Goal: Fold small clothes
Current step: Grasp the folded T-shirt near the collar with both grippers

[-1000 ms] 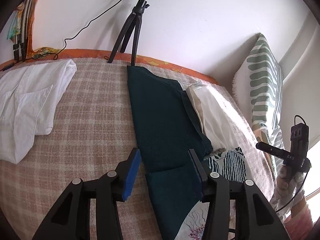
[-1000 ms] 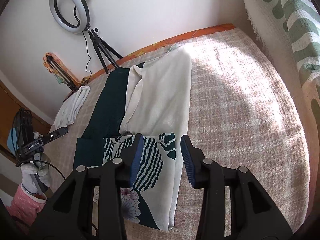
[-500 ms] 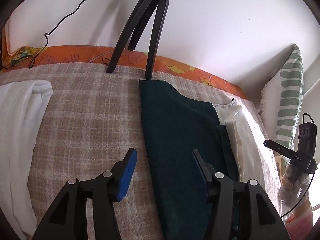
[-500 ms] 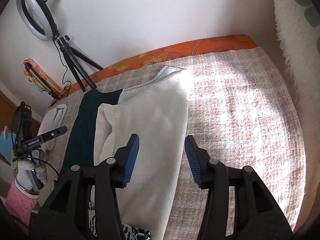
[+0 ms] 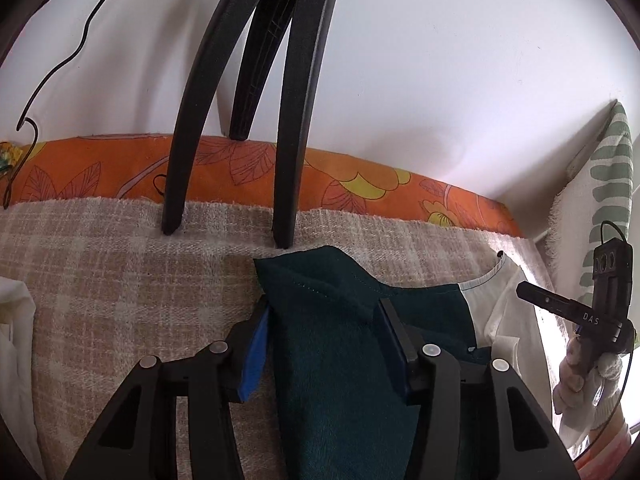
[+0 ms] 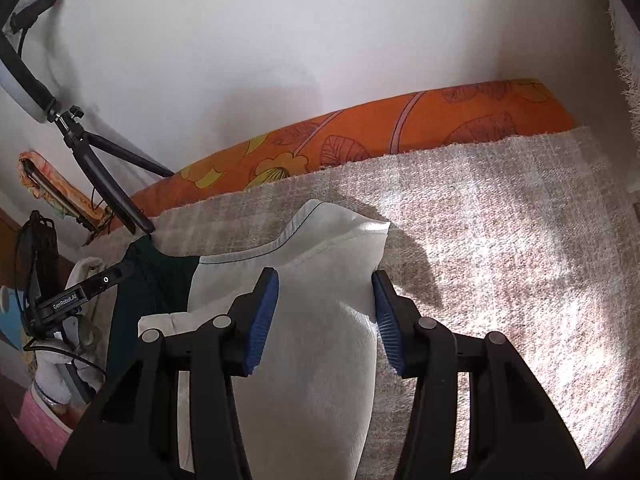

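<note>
Both grippers have moved forward, up to the far end of the clothes by the wall. The flower-print cloth that showed near the right gripper 1 second ago is out of sight now. The tripod legs (image 5: 288, 120) look much bigger in the left wrist view than before.

The left gripper (image 5: 322, 340) is down over the top corner of the dark green cloth (image 5: 340, 380). Its 2 fingers (image 5: 254, 350) stand apart, 1 on each side of the cloth. The green corner puffs up between them. I cannot tell if they squeeze it yet.

The right gripper (image 6: 324, 324) is over the top end of the white cloth (image 6: 320, 340). Its blue fingers (image 6: 262, 320) are wide open, with the white cloth between them. The right finger sits just at the cloth's edge.

The 2 cloths lie side by side, touching, green on the left and white on the right.

They rest on a bed with a pink and cream checked blanket (image 6: 500, 240). An orange flower sheet (image 6: 400, 128) runs along the far edge, under a white wall (image 6: 320, 40). Sun falls on the right part of the blanket. A ring light (image 6: 20, 72) on its tripod stands at the left. A green and white pillow (image 5: 608, 184) leans in the right corner. More white clothes (image 5: 16, 340) lie at the far left.
</note>
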`<state>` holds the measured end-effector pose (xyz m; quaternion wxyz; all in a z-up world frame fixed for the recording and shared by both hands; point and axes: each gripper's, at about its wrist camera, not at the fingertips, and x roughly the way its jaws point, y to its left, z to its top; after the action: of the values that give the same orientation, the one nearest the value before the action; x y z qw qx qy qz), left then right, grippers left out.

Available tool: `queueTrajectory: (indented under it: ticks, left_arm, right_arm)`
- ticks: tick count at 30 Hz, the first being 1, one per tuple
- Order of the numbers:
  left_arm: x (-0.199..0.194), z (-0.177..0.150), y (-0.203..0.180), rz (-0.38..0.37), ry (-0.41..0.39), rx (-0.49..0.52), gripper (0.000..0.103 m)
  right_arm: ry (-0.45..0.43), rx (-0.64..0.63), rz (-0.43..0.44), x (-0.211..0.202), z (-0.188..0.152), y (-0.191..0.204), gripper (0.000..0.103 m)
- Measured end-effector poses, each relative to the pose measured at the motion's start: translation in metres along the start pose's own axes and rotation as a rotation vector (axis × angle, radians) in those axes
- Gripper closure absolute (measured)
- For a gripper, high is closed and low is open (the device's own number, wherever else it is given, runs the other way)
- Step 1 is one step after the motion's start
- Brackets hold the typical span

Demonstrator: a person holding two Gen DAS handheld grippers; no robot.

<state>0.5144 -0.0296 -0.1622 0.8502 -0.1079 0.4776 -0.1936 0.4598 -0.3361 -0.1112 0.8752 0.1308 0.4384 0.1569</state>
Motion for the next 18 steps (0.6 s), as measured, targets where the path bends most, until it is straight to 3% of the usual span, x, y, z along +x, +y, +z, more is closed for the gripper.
queueTrajectory:
  ticks: [2, 3, 5, 8, 18]
  left_arm:
    - [0.003, 0.001, -0.001, 0.005, 0.003, 0.013, 0.076]
    - [0.005, 0.003, -0.001, 0.0, 0.006, 0.016, 0.09]
    - [0.005, 0.005, -0.001, -0.017, 0.012, 0.007, 0.1]
    - [-0.004, 0.005, 0.0, -0.038, -0.008, -0.001, 0.102]
    - [-0.061, -0.004, -0.016, -0.12, -0.059, 0.017, 0.103]
  right_arm:
    - [-0.001, 0.002, 0.015, 0.004, 0.003, 0.004, 0.06]
    - [0.004, 0.003, 0.027, 0.005, 0.004, 0.006, 0.066]
    - [0.013, -0.008, 0.027, 0.008, 0.006, 0.011, 0.089]
    - [-0.004, -0.033, 0.03, 0.003, 0.006, 0.019, 0.094]
    - [-0.08, -0.065, 0.106, -0.053, 0.003, 0.041, 0.096]
